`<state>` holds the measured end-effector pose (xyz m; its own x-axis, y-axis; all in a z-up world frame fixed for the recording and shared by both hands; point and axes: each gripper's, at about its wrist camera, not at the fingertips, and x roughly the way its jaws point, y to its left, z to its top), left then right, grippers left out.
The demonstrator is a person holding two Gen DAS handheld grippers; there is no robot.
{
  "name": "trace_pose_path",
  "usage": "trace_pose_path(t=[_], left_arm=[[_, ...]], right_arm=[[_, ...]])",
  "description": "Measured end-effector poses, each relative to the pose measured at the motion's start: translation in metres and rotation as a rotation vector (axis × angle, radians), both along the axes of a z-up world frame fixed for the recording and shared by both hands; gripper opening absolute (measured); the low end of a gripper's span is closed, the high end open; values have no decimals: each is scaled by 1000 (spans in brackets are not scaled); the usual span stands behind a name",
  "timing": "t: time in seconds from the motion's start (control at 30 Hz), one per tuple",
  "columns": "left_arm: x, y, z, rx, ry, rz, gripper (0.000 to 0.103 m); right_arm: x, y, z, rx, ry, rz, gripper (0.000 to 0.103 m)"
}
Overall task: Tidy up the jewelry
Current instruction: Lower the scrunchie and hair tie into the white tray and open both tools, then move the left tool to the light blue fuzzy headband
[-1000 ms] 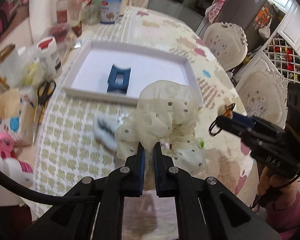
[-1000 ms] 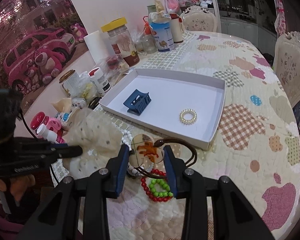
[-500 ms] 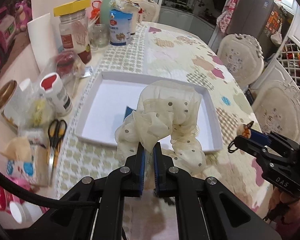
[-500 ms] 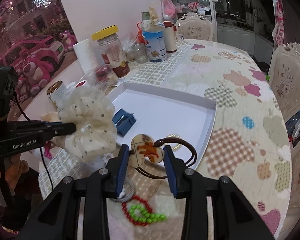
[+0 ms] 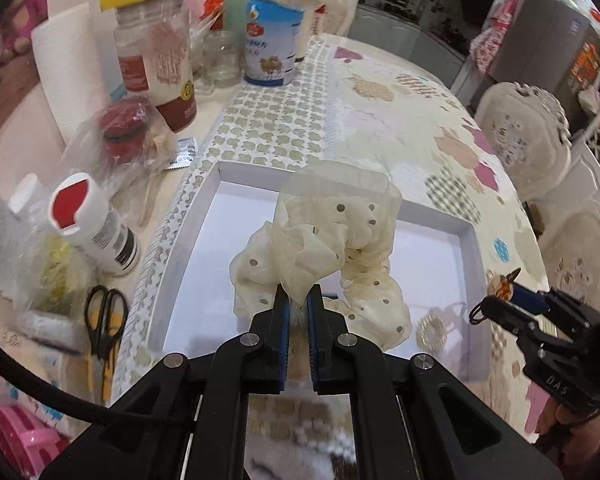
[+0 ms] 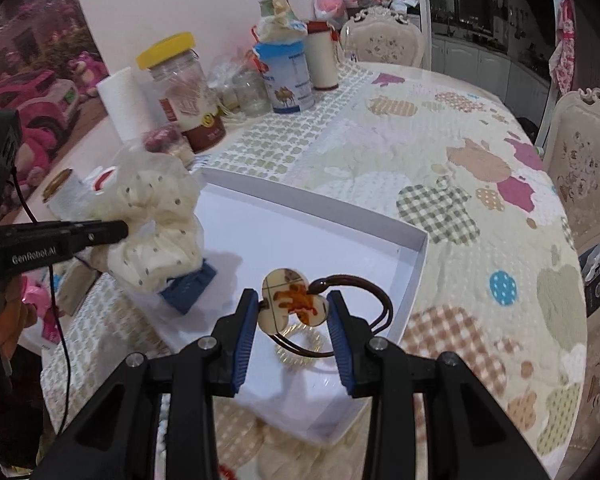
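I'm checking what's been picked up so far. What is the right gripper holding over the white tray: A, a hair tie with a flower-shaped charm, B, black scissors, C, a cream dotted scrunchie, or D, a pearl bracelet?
A: the right gripper has its fingers pressed on the charm of the hair tie, its brown cord looping out over the white tray; the scrunchie hangs in the left gripper.

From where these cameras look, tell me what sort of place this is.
Most likely a home dining room next to a kitchen. A large table under a patchwork cloth carries food jars, among them a yellow-lidded jar; an ornate upholstered chair stands by it, and kitchen cabinets run behind.
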<state>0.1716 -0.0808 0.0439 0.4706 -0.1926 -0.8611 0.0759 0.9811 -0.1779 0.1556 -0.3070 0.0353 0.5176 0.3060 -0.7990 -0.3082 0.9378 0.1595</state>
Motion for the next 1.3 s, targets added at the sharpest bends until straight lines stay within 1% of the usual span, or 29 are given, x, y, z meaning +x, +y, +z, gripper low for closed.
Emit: trace_pose_path(t=[0.17,0.33,0.47,0.57,0.6,0.63,0.67,0.7,0.9,0.97,1.13,1.23,1.3], left_arm=[[30,3,-21,-2,39,47,0],[49,7,-43,-1,77,86,0],[57,12,-57,-11,102,108,0],[56,13,-61,-32,112,111,4],[56,13,-61,-39,114,111,10],[56,13,-61,-45,116,113,13],[55,14,-61,-50,117,116,17],[54,14,-61,-55,119,119,21],[47,17,-53,-70,123,119,33],[43,17,-48,-66,116,114,34],[24,9,-30,-20,70,78,34],[13,7,-19,-7,51,61,35],[6,7,-13,-10,39,48,38]], right_arm=[[34,2,-25,-9,43,11,36],[58,2,-51,-23,79,5,36],[68,-1,-65,-35,101,-2,36],[68,-4,-71,-29,106,-1,38],[67,-4,-71,-24,109,0,45],[66,-5,-72,-16,112,1,50],[64,-7,-71,-4,108,1,58],[62,-7,-69,3,102,1,59],[47,-15,-56,30,85,-32,59],[40,-18,-50,33,78,-43,59],[18,-15,-34,41,56,-45,59],[3,-12,-25,49,44,-55,59],[-5,-10,-20,53,36,-58,59]])
